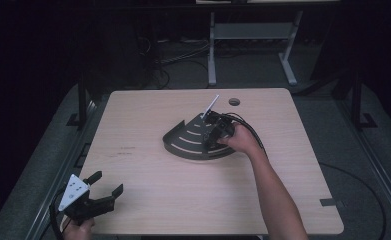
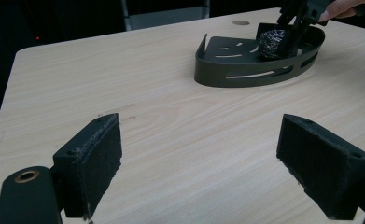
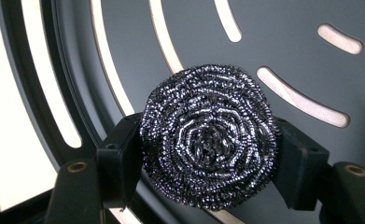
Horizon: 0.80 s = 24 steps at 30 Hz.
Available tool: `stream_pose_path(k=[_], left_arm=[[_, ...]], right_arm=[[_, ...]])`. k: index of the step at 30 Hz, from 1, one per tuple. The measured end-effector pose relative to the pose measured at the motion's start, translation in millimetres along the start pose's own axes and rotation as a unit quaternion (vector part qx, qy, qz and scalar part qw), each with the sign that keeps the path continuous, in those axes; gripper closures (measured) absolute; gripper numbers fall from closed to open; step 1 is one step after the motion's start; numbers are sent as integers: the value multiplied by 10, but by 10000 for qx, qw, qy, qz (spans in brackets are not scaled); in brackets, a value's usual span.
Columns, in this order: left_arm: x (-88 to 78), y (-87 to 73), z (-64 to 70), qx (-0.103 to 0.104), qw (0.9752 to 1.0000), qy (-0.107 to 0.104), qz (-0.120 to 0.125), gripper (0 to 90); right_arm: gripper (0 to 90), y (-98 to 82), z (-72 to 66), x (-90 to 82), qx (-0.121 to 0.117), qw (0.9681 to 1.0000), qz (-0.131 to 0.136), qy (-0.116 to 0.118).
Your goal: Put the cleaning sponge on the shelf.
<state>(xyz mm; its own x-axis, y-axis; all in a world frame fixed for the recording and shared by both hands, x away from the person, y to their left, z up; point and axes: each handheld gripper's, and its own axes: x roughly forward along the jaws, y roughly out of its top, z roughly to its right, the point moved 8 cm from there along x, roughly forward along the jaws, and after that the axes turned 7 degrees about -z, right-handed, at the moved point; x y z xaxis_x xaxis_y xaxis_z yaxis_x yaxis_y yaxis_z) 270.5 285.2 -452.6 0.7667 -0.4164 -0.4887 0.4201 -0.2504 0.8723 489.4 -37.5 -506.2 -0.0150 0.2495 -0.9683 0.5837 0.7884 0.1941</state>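
While clamped between the pads of the right gripper (image 3: 208,154), steel scourer (image 3: 209,137) hangs just above the floor of the slotted dark tray (image 1: 183,142); release probably left. Left gripper (image 1: 103,187) idle near the table (image 1: 148,195) edge, jaws apart. Nothing blocking; tray wall close.

From above, the right tongs (image 1: 214,131) cover the scourer, and the hand (image 1: 243,141) hides part of the tray (image 1: 183,142) rim. The white stick (image 1: 209,108) rising at the tray's back edge is too small to identify. In the right gripper view, the scourer (image 3: 209,137) masks the pads' inner faces and the tray floor behind it; the tray (image 3: 273,42) runs off every edge. In the left gripper view, both pads (image 2: 92,163) are cut by the bottom edge. The left hand (image 1: 78,231) is cropped at the counter's (image 1: 158,190) near corner.
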Motion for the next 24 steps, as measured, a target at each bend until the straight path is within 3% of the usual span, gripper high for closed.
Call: stream_pose_path(k=[24], left_arm=[[2, 0, 1, 9, 10000, 6, -12, 133]], right_arm=[[322, 23, -1, 54, 94, 9999, -21, 40]])
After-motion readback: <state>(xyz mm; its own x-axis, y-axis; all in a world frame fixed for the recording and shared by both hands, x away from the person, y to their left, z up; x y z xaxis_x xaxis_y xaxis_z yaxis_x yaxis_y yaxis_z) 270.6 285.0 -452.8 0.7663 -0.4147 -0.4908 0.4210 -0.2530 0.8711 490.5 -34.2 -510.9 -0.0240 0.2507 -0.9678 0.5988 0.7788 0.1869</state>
